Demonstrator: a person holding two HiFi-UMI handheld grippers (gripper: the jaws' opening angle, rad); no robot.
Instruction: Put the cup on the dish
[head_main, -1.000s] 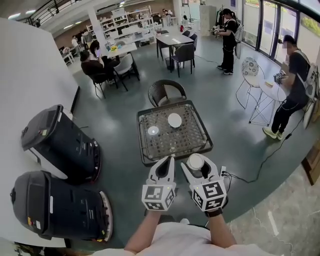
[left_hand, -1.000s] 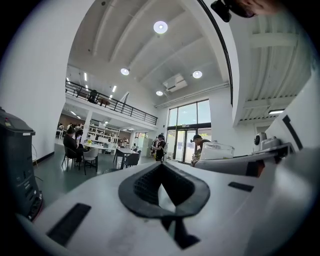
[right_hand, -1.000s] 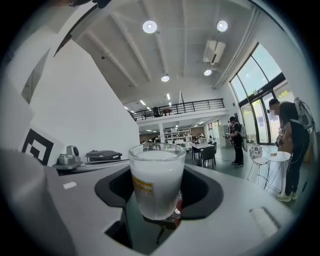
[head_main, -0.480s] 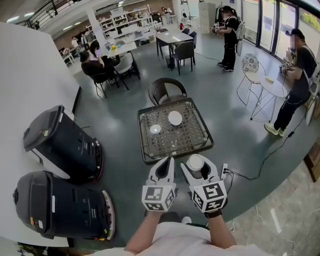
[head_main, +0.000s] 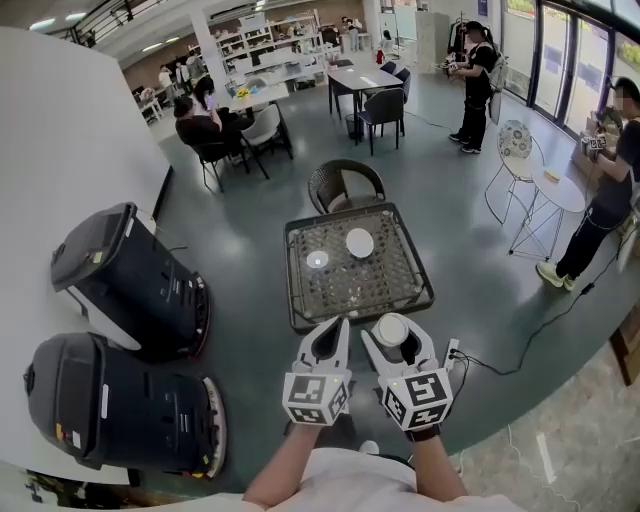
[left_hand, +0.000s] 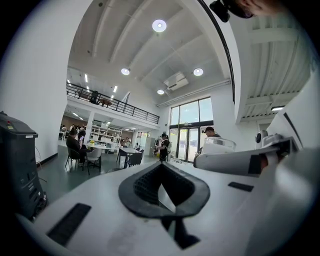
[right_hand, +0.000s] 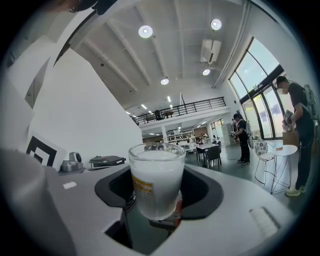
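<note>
right claw (head_main: 393, 338) pinching frosted glass cup (right_hand: 156, 177) | left claw (head_main: 331, 345) pressed together, empty | tip: keep cup upright, set it gently on round white dish (head_main: 359, 242) by dark square counter (head_main: 290, 275) far edge

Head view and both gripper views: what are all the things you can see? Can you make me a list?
Table: one, dark frame with a see-through top, middle of the floor.
Dish: one, white, on the table.
Small round thing: one, white, on the table left of the dish; too small to name.
Chair: one, dark, behind the table.
Big machines: two, black, on the left.
People: several, mostly dark clothes, far back and at the right.
Cup: one, frosted white, in the right gripper.
Left gripper: one, white, jaws together, empty.
Right gripper: one, white, shut on the cup.
</note>
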